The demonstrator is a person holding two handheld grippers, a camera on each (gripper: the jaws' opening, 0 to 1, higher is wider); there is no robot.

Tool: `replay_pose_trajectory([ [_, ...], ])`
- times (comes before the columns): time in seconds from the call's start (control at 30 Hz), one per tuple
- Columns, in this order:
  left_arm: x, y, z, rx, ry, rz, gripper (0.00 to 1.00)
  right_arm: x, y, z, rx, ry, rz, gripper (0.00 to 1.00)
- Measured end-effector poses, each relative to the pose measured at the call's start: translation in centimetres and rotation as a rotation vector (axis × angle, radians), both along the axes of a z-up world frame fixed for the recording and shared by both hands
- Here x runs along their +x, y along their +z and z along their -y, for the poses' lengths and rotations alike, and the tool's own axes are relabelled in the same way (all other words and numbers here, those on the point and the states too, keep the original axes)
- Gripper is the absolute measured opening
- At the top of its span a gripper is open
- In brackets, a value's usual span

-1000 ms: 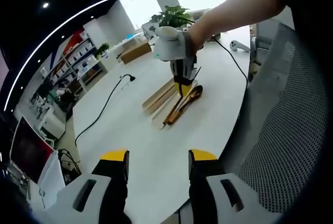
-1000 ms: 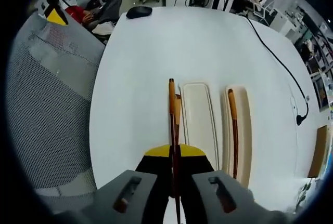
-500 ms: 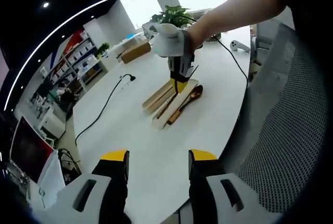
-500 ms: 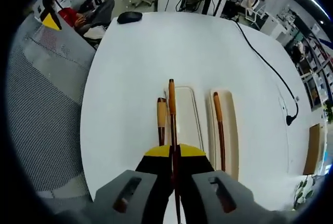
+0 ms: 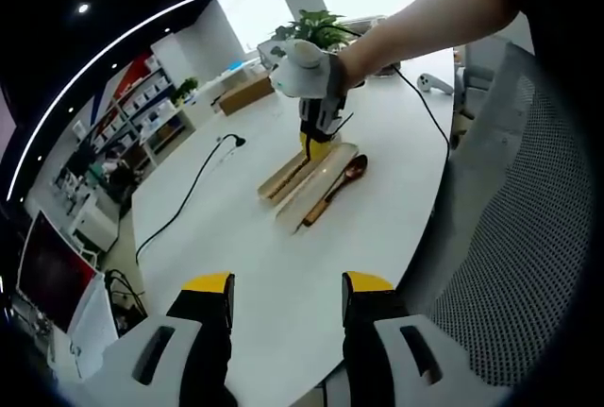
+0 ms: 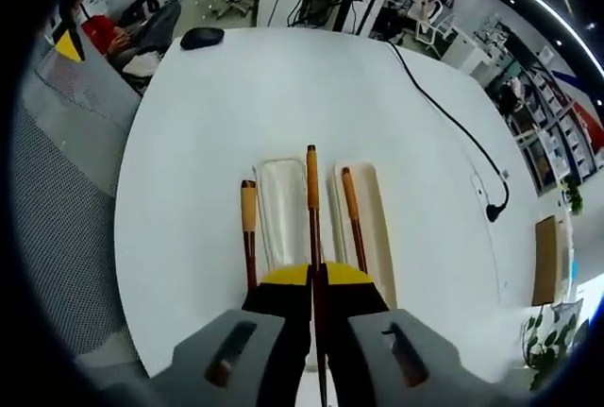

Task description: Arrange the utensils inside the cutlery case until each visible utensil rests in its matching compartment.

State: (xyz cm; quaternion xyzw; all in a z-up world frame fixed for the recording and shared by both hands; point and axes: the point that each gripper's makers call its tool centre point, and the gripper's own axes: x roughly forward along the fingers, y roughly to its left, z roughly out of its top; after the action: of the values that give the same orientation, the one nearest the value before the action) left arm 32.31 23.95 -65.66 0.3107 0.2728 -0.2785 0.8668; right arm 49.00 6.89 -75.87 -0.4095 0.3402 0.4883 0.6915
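The wooden cutlery case (image 6: 283,209) has two long compartments side by side on the white table. The left one is empty and the right one (image 6: 370,228) holds a brown utensil (image 6: 350,204). My right gripper (image 6: 316,275) is shut on a thin dark utensil with an orange end (image 6: 311,190), held over the strip between the compartments. A wooden spoon (image 6: 247,228) lies on the table just left of the case. In the left gripper view, the right gripper (image 5: 316,128) hovers above the case (image 5: 297,180), with the spoon (image 5: 335,190) beside it. My left gripper (image 5: 288,289) hangs open, near the table's edge.
A black cable (image 6: 453,124) runs across the far table, also in the left gripper view (image 5: 189,195). A black mouse (image 6: 201,37) lies at the far end. A grey mesh chair (image 5: 510,237) stands against the table edge. A plant (image 5: 316,27) and a cardboard box (image 5: 247,93) stand behind.
My right gripper has carried the held utensil sideways, from above the spoon to over the middle of the case. The left gripper has not moved.
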Motion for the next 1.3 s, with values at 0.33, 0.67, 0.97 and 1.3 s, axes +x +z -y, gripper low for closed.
replay_pose_trajectory([
  [0.33,0.0,-0.1,-0.1,0.002,0.002,-0.002,0.47,1.2,-0.3,0.8,-0.022,-0.023,0.041,0.0],
  [0.67,0.0,0.0,0.0,0.001,0.003,-0.004,0.47,2.6,-1.2,1.2,-0.039,-0.042,0.052,0.0],
  [0.97,0.0,-0.2,-0.1,-0.003,0.009,-0.01,0.47,3.6,-1.9,0.8,-0.076,-0.015,0.056,0.0],
  [1.3,-0.1,-0.4,-0.1,-0.002,0.006,-0.022,0.47,3.9,-2.9,0.7,-0.109,0.022,0.062,0.0],
])
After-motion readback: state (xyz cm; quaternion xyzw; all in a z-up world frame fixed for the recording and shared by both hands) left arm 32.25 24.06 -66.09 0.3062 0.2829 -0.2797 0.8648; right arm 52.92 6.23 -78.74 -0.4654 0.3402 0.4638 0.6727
